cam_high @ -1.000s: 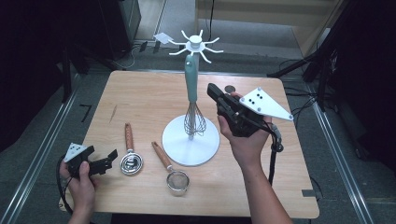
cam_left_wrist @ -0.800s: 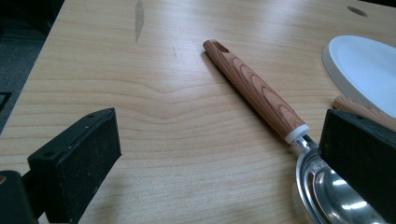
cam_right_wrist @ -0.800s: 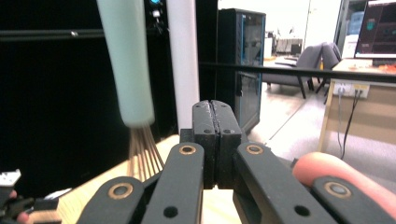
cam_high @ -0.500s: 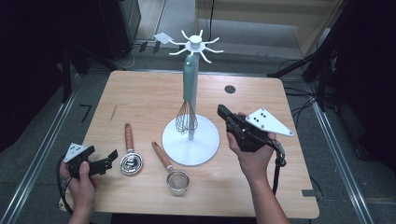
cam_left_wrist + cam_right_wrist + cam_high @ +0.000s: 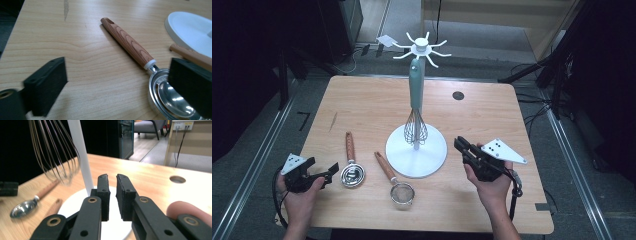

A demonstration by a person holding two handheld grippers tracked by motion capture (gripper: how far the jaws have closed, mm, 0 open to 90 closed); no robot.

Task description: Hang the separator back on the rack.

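A round white-based utensil stand (image 5: 416, 150) sits near the middle of the wooden table (image 5: 372, 100), and a teal-handled whisk (image 5: 415, 107) hangs from one of its top hooks, wires down, just above the base. Toward the front edge lie two wood-handled tools: a metal spoon (image 5: 351, 170) to the left, its bowl nearest the person, and a small mesh strainer (image 5: 396, 184) just right of it, its handle angling up toward the stand's base. At the front left corner the left gripper (image 5: 328, 172) rests low over the table, aimed at the spoon; its jaws stand wide apart and have just eased inward a little, with the spoon's bowl and the neck of its handle lying close by the right-hand jaw, nothing pinched. On the right side of the table, just beside the stand's base, the right gripper (image 5: 460, 145) points at the stand; its jaws are nearly together with a narrow gap, having just begun to part, and hold nothing.
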